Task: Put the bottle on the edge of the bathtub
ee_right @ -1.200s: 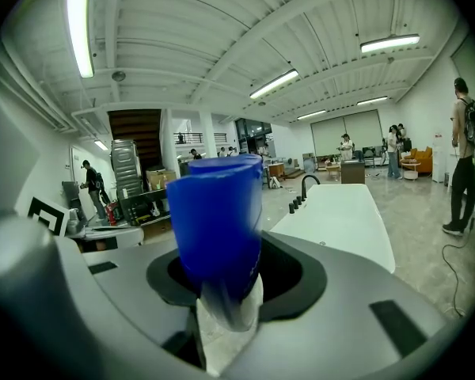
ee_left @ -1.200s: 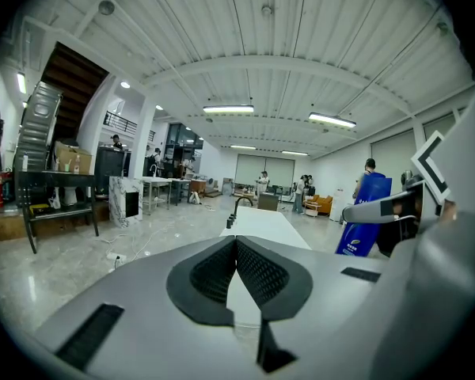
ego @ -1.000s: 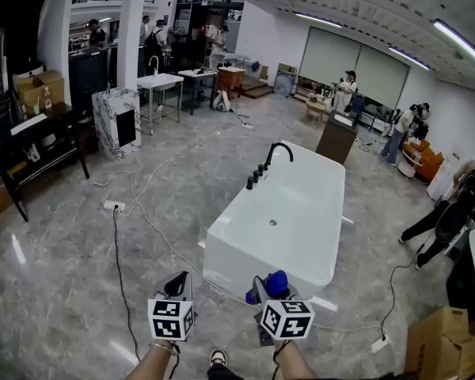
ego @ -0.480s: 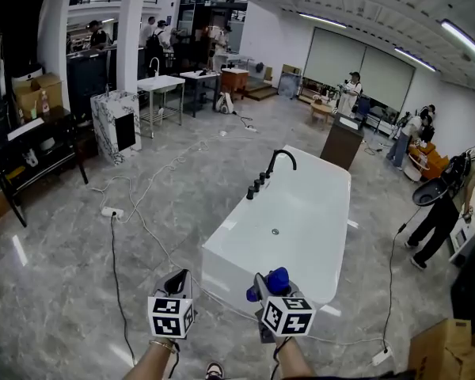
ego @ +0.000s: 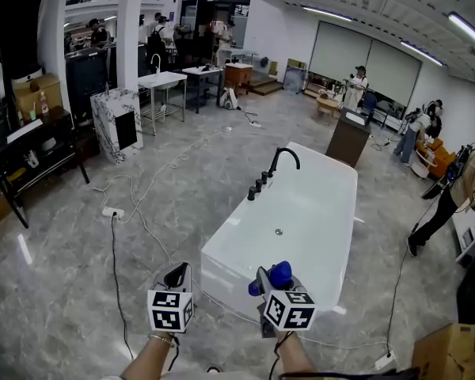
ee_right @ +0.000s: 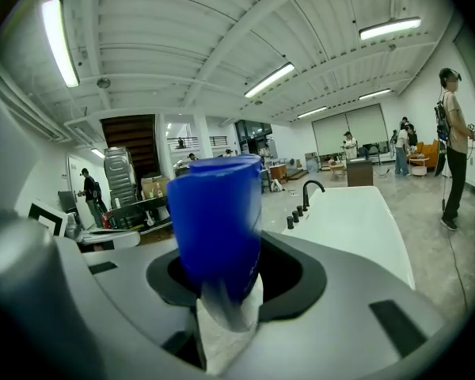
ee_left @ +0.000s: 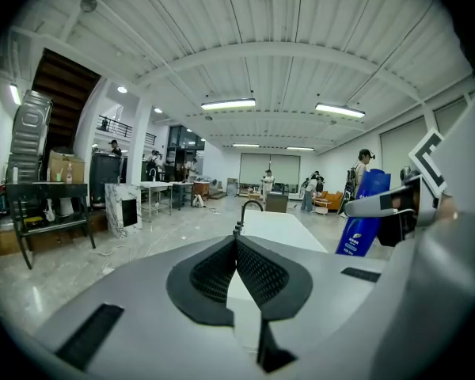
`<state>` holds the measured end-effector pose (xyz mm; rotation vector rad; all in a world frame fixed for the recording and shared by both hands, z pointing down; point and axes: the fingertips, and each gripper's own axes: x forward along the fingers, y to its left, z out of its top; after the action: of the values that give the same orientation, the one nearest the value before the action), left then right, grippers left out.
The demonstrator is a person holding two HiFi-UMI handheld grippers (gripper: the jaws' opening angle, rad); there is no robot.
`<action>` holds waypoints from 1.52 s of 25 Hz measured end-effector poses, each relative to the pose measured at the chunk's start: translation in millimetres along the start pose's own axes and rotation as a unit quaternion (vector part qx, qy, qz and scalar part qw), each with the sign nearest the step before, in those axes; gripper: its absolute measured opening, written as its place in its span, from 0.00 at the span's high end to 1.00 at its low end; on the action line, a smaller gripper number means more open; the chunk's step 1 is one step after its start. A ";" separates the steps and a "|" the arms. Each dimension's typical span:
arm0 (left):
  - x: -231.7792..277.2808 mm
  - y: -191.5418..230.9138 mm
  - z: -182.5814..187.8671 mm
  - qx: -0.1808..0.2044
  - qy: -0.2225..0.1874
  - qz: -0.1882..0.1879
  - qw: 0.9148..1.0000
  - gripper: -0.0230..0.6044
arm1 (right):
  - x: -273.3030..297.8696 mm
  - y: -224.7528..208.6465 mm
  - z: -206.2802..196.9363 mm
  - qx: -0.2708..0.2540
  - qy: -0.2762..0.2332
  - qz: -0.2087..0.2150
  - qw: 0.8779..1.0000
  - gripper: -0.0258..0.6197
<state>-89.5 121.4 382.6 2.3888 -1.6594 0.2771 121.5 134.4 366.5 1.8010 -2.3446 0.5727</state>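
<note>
The carrying step is in hand: the right gripper has its jaws clamped on the blue bottle, held in the air just short of the near end of the white bathtub and not yet over its rim. The left gripper hangs beside it with jaws pressed together on nothing. Next, I judge, the bottle must be brought over the near edge, lowered upright onto the flat rim and released.
</note>
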 end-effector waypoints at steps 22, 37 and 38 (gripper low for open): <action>36.6 -3.1 -5.3 0.003 0.018 0.008 1.000 0.94 | 29.8 -37.8 -2.0 0.007 0.020 -0.007 1.000 0.70; 84.1 12.7 -1.1 -0.003 0.019 -0.001 1.000 0.94 | 74.9 -46.7 10.7 -0.005 0.021 -0.016 1.000 0.70; 88.7 14.9 0.2 -0.004 0.018 -0.001 1.000 0.94 | 79.0 -46.9 12.3 -0.006 0.021 -0.016 1.000 0.70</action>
<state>-72.9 36.8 408.1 2.3646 -1.6401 0.3111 145.6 48.4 391.3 1.8008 -2.2830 0.5845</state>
